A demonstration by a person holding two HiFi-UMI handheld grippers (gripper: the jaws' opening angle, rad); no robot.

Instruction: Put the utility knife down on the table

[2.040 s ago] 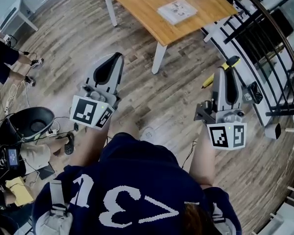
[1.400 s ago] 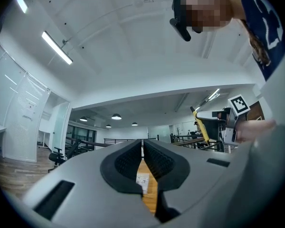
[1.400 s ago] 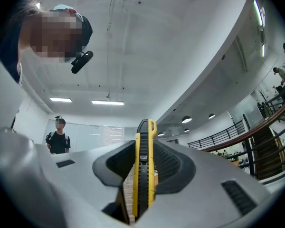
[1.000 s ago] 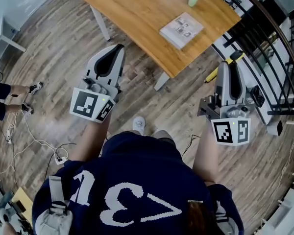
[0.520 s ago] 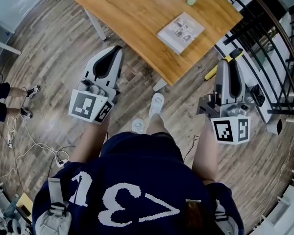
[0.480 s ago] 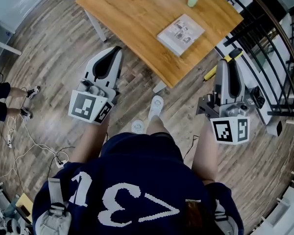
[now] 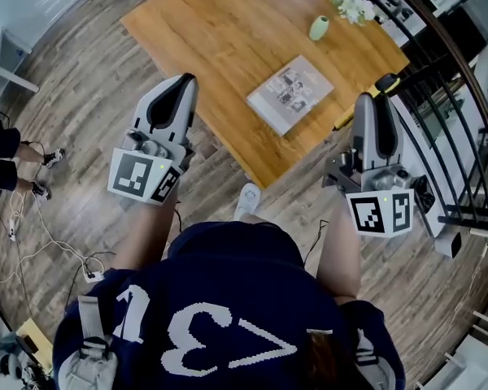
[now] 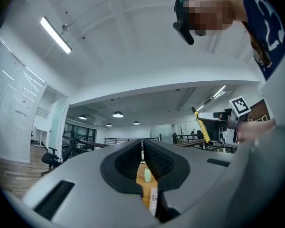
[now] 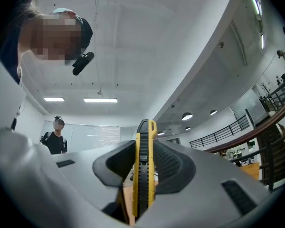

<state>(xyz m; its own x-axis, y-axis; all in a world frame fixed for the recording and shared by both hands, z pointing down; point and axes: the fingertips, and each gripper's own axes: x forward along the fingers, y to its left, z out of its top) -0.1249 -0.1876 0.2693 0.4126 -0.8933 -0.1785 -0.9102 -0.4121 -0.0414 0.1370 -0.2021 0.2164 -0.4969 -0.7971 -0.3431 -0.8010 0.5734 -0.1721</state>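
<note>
Holding the utility knife (image 9: 143, 175) upright, your right gripper (image 7: 373, 108) has both jaws clamped on its yellow-and-black body, with the top end standing clear above them. Your left gripper (image 8: 142, 152) carries nothing; its jaws sit together with only a thin slit between them.

From the head view, the knife hangs just beside the near right corner of the table (image 7: 220, 39), over the wooden floor (image 7: 89, 96) rather than over the tabletop. If you let go here, it likely falls to the floor, close to the railing (image 7: 464, 136). Only 1 narrow band of the body is gripped, so a quick tilt on the way down could let the knife pivot or slip.

The book (image 7: 290, 94) lies near that corner, so a short reach may land the knife on it instead of on bare wood. I cannot tell whether the blade is out, so treat that end as sharp.
</note>
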